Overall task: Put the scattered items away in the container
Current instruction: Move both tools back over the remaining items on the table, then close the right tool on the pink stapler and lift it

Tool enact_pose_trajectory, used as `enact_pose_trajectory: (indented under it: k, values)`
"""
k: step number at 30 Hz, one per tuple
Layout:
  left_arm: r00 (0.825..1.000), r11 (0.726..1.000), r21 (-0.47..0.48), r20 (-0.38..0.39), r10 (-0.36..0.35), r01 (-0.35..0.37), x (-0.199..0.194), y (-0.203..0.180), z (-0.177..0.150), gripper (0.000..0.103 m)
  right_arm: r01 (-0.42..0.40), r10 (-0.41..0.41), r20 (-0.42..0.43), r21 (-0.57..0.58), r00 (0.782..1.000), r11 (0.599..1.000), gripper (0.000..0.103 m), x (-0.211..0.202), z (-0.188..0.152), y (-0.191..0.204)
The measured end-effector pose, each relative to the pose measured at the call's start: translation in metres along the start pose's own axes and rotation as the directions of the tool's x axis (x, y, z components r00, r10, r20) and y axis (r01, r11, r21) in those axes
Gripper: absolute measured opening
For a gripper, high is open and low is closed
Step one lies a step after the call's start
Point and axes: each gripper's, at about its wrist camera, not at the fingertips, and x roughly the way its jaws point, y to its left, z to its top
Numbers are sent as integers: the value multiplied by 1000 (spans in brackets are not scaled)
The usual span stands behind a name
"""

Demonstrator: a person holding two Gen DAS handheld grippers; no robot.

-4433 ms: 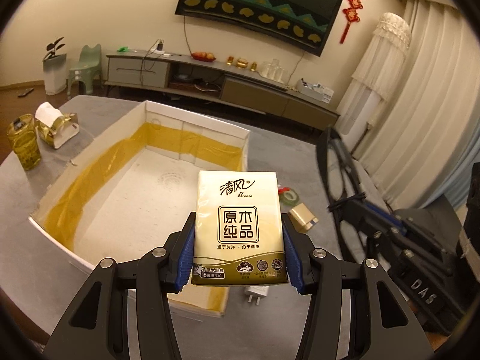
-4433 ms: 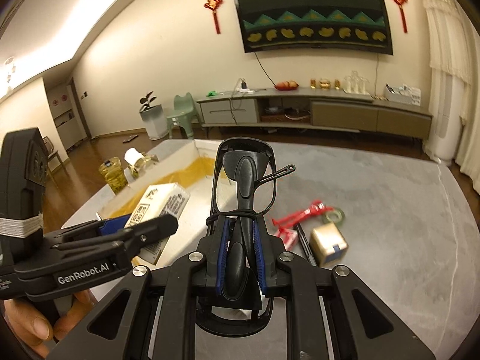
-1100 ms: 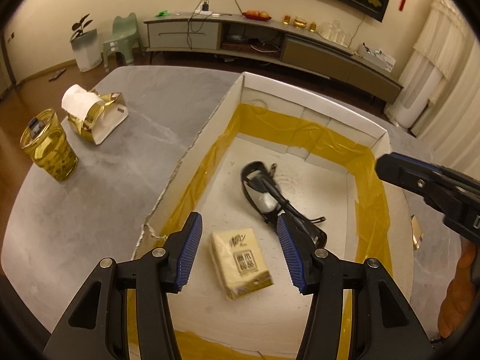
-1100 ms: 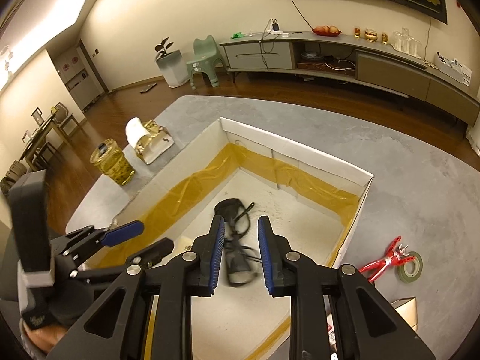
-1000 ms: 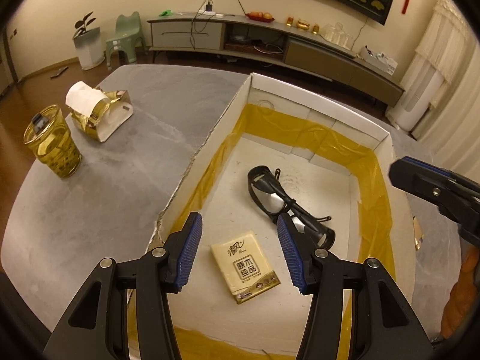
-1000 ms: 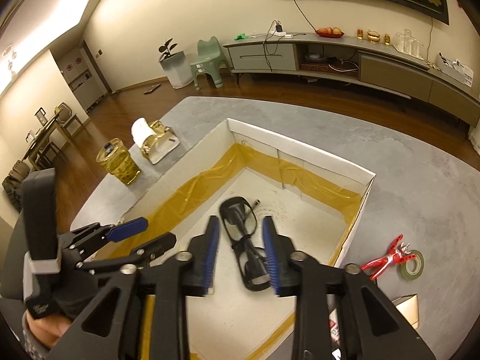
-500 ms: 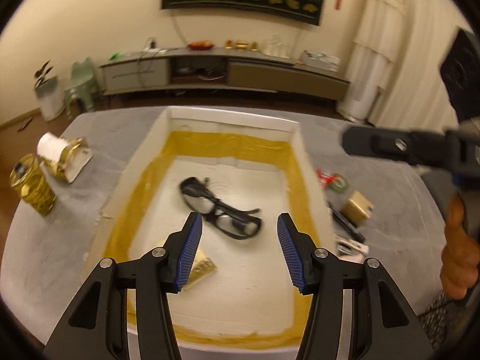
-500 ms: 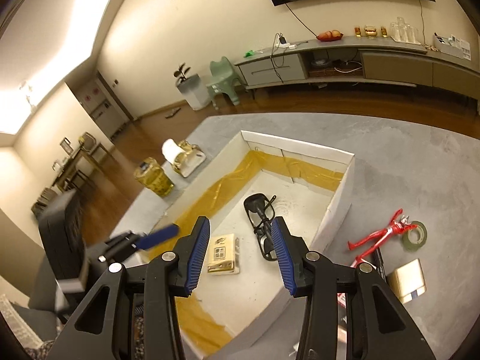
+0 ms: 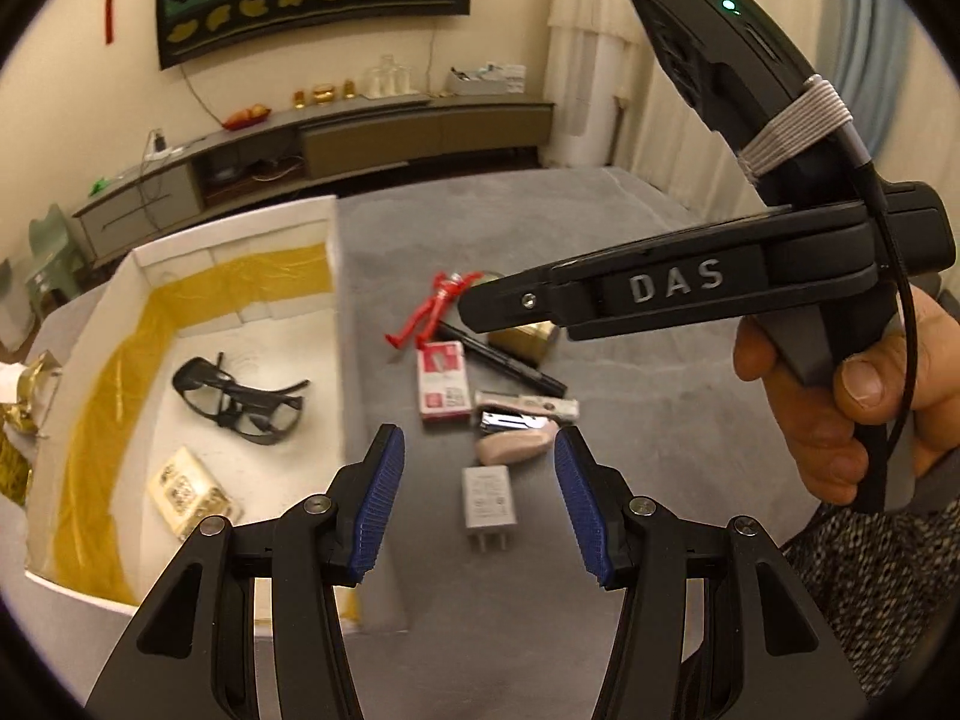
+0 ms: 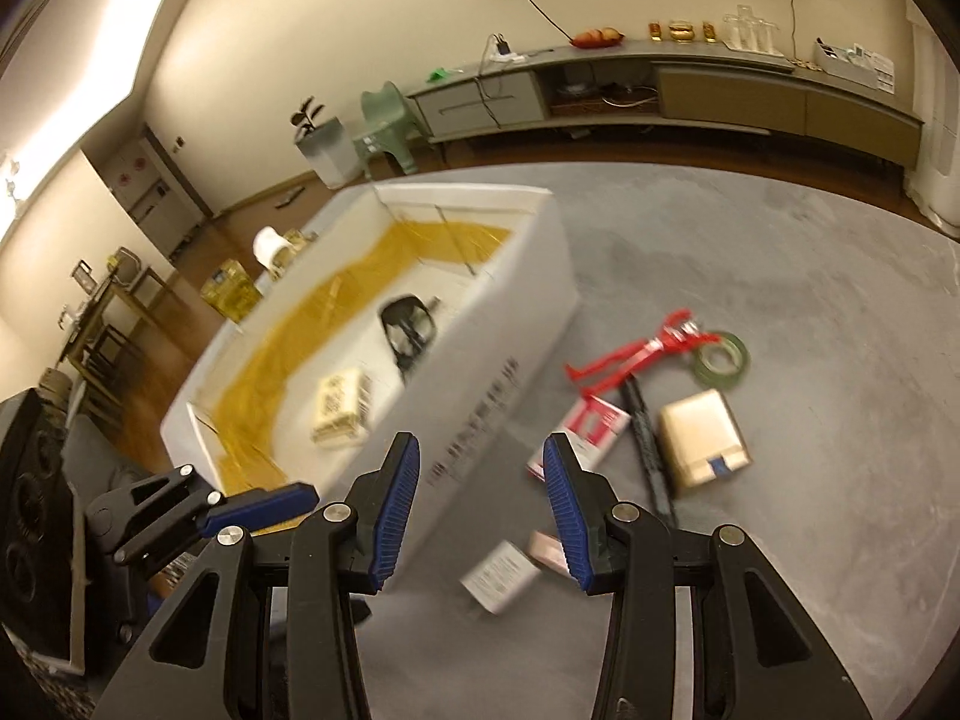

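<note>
The white box (image 9: 337, 300) lined with yellow tape holds black glasses (image 9: 240, 402) and a tissue pack (image 9: 186, 492). To its right, scattered on the grey table, lie a white charger plug (image 9: 487, 498), a pink item (image 9: 510, 447), a silver stapler (image 9: 528, 405), a red-and-white pack (image 9: 444, 381), a black pen (image 9: 510, 360), a red toy figure (image 9: 435, 306) and a gold box (image 9: 528, 339). My left gripper (image 9: 478, 435) hangs open and empty above the plug. My right gripper (image 10: 480, 444) is open and empty over the box wall (image 10: 510, 372), near the plug (image 10: 501, 576). A green tape roll (image 10: 723, 357) lies by the red figure (image 10: 636, 354).
A hand (image 9: 840, 396) holds the right gripper's body (image 9: 660, 294) above the gold box. A gold tissue holder (image 10: 270, 246) and a yellow cup (image 10: 231, 294) stand on the table left of the box. Bare grey tabletop (image 10: 780, 240) stretches beyond the scattered items.
Both views have swung right, from the box interior to the scattered items. The tissue pack and glasses, held earlier, now lie in the box. The right jaws stand slightly wider.
</note>
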Motion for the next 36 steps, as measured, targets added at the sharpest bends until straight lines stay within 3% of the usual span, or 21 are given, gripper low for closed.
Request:
enact_pose_trajectory:
  k: [6,8,14,16,23,25,28,29,33,36]
  values:
    - [998,1000,-7,-67,8,-8,26,-13,-10,56,34,-37,-58,-57,998,998,44,20,-26,-17]
    - [998,999,16,-58,35,-35,28,-16,-13,55,51,-60,-84,-98,995,994,37,31,-34,-18]
    - [995,994,80,-60,76,-71,33,-30,-20,55,83,-99,-136,-122,986,989,35,56,-52,-38]
    - [994,992,89,-61,94,-88,35,-31,-20,55,54,-67,-158,-89,985,995,37,64,-54,-47]
    - [996,997,54,-73,58,-54,33,-25,-15,55,-7,5,-169,-11,986,1000,36,73,-58,-59]
    - [996,998,46,-73,53,-50,32,-25,-13,55,-70,85,-170,94,982,993,18,70,-59,-72]
    - [998,998,45,-60,35,-32,29,-30,-8,55,-164,218,-170,285,961,944,9,65,-67,-100]
    - [998,998,50,-56,34,-32,28,-34,-6,55,-158,219,-168,315,961,936,9,63,-70,-108]
    - [998,998,50,-55,42,-39,34,-40,0,55,-30,81,-160,302,984,953,5,48,-81,-132]
    - [996,997,46,-59,61,-58,43,-41,3,55,23,16,-147,256,989,966,13,35,-82,-135]
